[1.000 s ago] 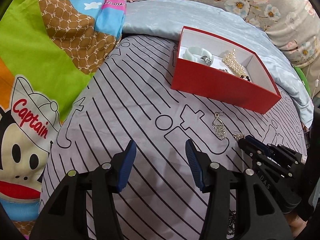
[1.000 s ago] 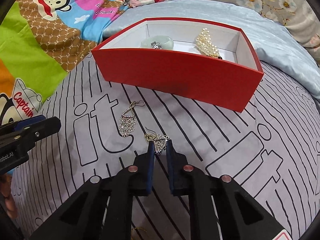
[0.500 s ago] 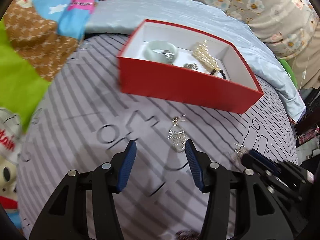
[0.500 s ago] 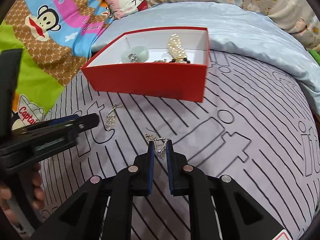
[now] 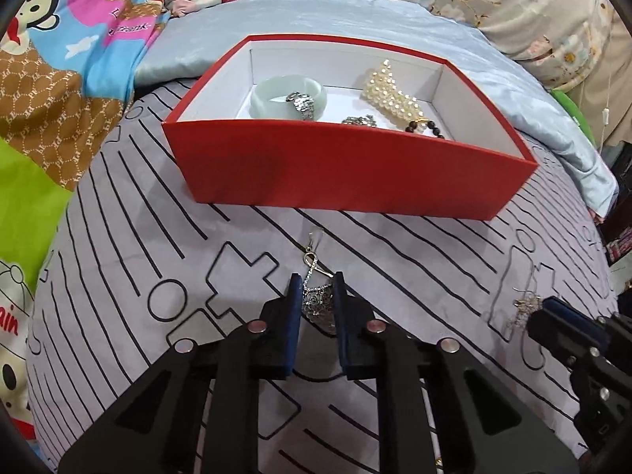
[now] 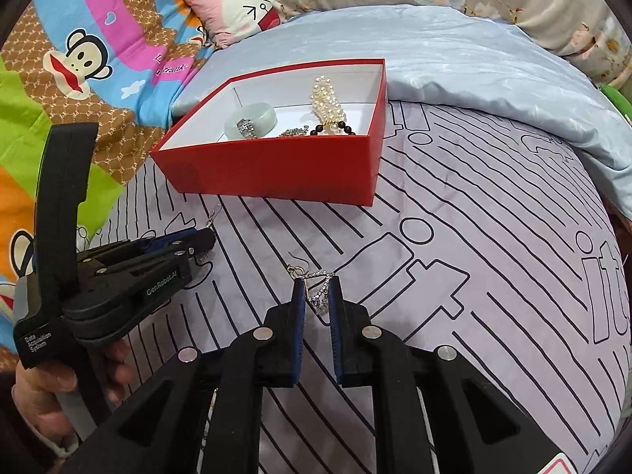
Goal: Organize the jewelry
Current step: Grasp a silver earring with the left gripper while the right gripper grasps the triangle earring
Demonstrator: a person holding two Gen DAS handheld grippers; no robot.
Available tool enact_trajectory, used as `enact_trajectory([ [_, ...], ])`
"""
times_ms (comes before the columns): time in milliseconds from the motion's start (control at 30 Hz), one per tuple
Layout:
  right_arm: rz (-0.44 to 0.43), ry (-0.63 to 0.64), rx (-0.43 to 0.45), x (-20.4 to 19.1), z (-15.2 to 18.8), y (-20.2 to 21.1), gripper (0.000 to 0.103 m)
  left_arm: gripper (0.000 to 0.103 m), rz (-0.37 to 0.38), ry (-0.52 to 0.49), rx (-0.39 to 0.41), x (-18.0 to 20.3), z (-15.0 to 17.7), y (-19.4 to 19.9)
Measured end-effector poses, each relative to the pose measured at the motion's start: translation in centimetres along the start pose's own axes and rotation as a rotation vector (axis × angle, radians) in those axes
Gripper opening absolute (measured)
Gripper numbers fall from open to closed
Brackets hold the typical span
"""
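Right, you've got 2 earrings, 1 per gripper. Your left gripper (image 5: 318,290) is nearly closed round 1 silver filigree earring (image 5: 318,304) on the grey striped cloth (image 5: 414,252), at 6 o'clock from the red box (image 5: 347,173). Your right gripper (image 6: 316,296) pinches the other earring (image 6: 320,292), at 5 o'clock from the box. Inside: 1 jade bangle (image 5: 272,91), 1 pearl bracelet (image 5: 391,91), 1 dark bead strand (image 5: 426,126), 2 small silver pcs.
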State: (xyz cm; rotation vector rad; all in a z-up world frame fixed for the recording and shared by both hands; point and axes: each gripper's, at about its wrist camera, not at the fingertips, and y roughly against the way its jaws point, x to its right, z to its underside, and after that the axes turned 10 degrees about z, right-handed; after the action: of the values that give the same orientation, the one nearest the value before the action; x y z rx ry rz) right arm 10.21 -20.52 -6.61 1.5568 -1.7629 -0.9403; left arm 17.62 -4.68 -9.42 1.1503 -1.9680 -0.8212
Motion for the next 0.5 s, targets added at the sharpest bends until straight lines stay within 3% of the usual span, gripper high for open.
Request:
enact_trajectory([
  [33,-0.001,-0.001,0.0,0.0,0.0,0.0,0.011,0.003,0.005,0.004,-0.001,0.0,0.1,0.2],
  [500,-0.015,-0.01,0.027,-0.3,-0.3,1.5,0.011,0.003,0.081,0.045,0.029,-0.9,0.2,4.5],
])
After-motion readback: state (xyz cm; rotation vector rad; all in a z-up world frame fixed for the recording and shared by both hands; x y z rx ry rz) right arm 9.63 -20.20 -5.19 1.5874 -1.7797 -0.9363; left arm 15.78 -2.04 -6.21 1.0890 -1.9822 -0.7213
